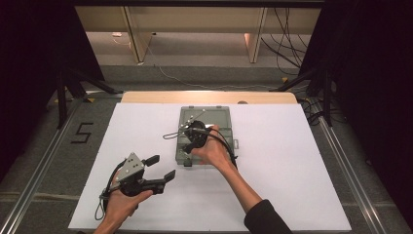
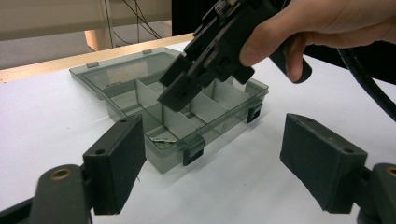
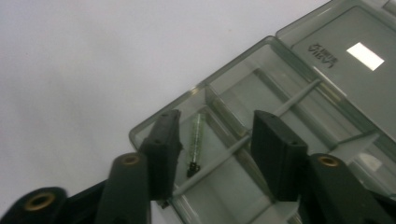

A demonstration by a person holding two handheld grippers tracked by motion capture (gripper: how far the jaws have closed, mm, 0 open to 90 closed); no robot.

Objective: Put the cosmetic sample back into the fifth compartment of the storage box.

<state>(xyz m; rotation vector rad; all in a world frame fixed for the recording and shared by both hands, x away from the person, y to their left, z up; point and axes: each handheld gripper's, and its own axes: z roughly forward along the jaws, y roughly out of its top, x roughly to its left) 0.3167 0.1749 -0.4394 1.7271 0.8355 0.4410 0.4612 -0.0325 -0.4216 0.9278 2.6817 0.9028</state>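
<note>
So the right gripper (image 3: 212, 154) is hanging just over the near corner of the box (image 1: 187, 119), jaws parted and holding nothing, one either side of a white divider (image 3: 219, 161). Looks to me like it's lined up on the little metal piece (image 3: 196, 140) lying flat in that corner compartment, probably a clip or pin, can't really tell. The piece sits right up against the divider and close to the box wall, so I'd guess that's the awkward bit: not much room for a jaw to drop in beside it without bumping plastic.

The left gripper (image 1: 160, 167) is well off to the side over the white table (image 1: 292, 195), also wide open and empty, pointed toward the box like it's just waiting or ready to steady things. From its camera you can see the right gripper tilted down into the box.

The lid (image 3: 355, 60) is folded flat open behind. The other compartments look empty. A cable (image 1: 170, 135) loops off the box's left side.
</note>
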